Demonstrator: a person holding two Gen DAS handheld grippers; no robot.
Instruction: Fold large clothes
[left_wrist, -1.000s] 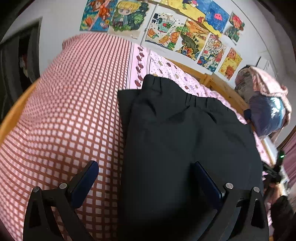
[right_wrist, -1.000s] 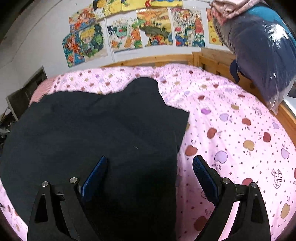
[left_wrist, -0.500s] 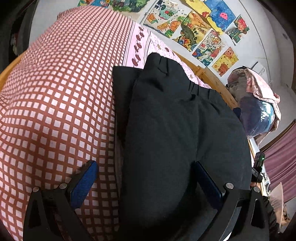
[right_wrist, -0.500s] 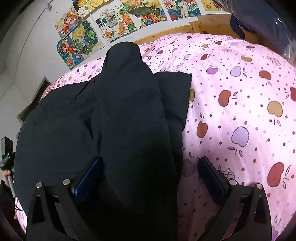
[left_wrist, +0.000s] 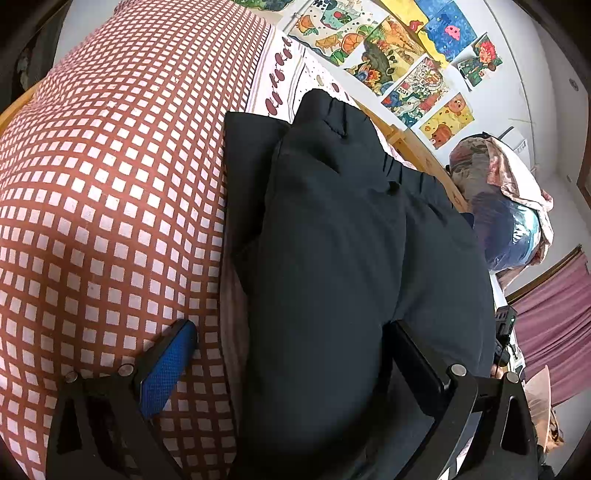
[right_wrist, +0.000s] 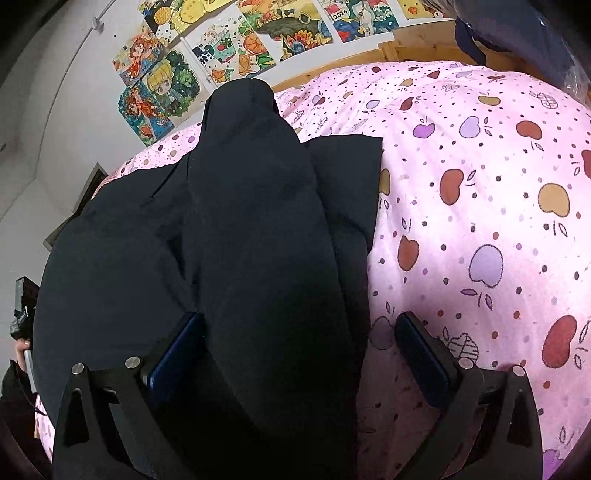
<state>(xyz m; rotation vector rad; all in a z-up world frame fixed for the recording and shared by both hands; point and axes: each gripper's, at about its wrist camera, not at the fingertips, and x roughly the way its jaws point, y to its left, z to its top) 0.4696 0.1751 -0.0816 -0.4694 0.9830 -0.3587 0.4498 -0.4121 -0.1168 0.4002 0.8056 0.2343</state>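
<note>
Black trousers (left_wrist: 343, 258), dark, part-folded on the bed (right_wrist: 480, 184); both views drawn closer and lower onto the cloth than a second ago, near edge at 6 o'clock, grab likely next. Left gripper (left_wrist: 291, 354) spread wide astride the left edge, angled downward. Right gripper (right_wrist: 299, 339) jaws just opened to full spread, straddling the right edge, not pinching.

Both wrist cameras are looking steeply down from close above the bed, along their own fingers. The left is facing the checked cover (left_wrist: 110, 184), the right the apple-print sheet (right_wrist: 480, 221); both are sharing the dark trousers (left_wrist: 351, 258) and the wall drawings (right_wrist: 229, 48).
</note>
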